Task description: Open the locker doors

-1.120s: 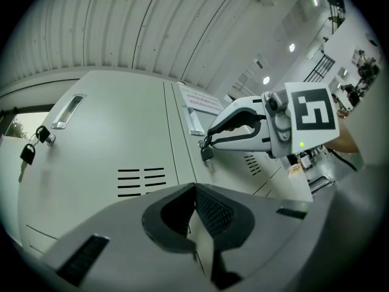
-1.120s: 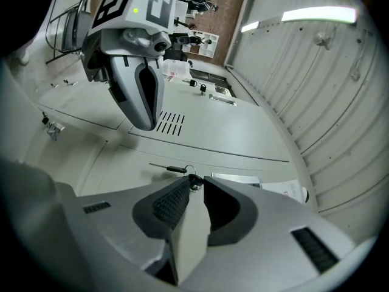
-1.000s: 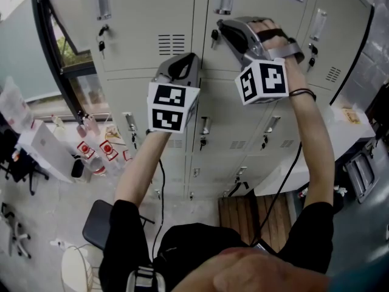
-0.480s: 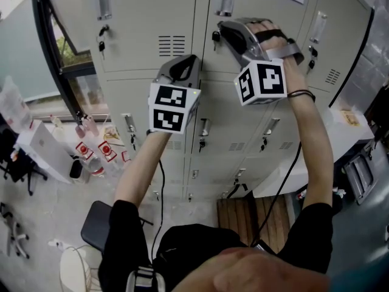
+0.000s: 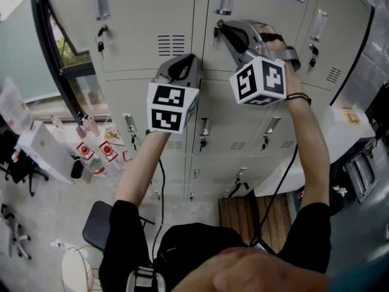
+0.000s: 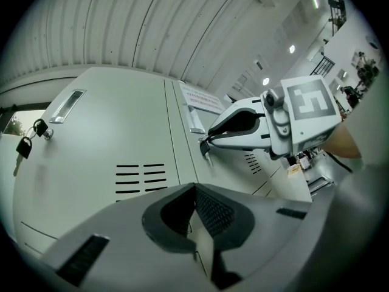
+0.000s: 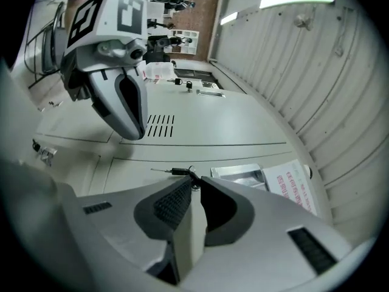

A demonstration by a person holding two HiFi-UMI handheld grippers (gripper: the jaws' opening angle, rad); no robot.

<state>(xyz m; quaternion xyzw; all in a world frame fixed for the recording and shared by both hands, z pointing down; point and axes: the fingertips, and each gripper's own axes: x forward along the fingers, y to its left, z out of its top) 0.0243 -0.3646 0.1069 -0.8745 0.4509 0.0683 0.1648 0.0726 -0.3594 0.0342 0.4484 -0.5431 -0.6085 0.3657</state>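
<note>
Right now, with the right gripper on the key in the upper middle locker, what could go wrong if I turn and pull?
1. The right gripper pinches the key only at its jaw tips, so it may slip when turned.
2. The spare key on the same ring sticks out sideways and could snag.
3. The left gripper, shut and empty, sits close to the lock-side edge of that locker door; the swinging door might hit it.

The right gripper [image 5: 220, 25] has twisted slightly on the locker key [image 7: 176, 173].
</note>
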